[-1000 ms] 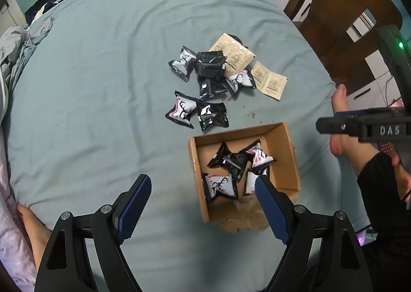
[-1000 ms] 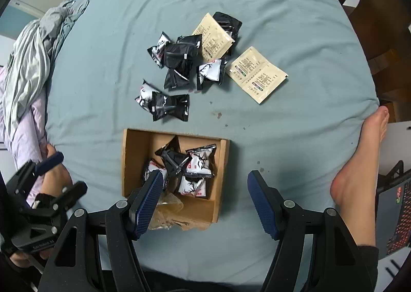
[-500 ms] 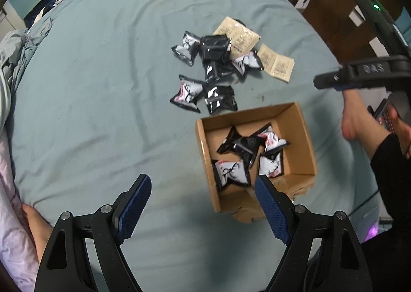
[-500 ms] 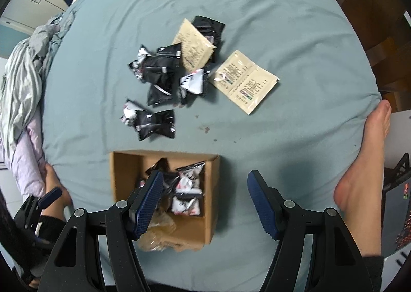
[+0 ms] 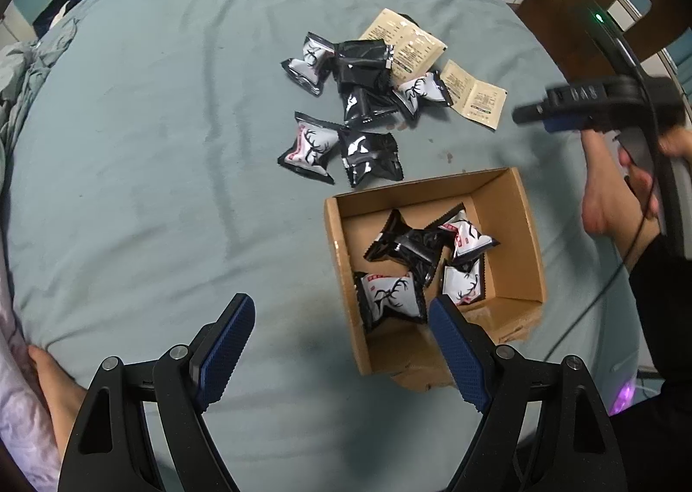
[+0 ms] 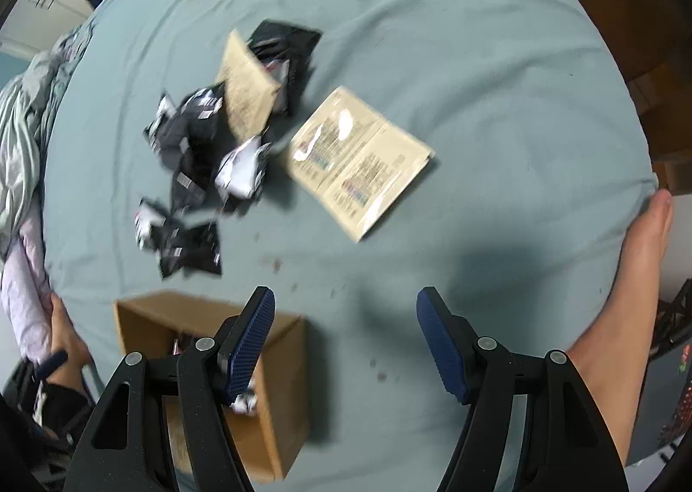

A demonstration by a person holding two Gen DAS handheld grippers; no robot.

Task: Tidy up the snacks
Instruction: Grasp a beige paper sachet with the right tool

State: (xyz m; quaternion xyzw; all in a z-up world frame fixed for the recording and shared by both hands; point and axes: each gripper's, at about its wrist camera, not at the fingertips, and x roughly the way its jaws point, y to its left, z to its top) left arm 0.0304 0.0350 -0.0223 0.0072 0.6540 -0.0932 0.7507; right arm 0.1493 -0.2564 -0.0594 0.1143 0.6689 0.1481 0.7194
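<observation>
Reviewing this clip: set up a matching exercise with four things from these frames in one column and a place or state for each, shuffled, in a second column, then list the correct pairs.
Things:
1. cardboard box
2. double beige sachet
3. left tongs
4. bedsheet

Places or states:
A. open, nothing between the pads
B. teal, covering the whole work surface
C. holding several black and white snack packets
D. lying flat on the sheet, outside the box

Pairs: 1-C, 2-D, 3-A, 4-B

Matt cardboard box (image 5: 530,232), glossy, probably foil snack packets (image 5: 309,146)
</observation>
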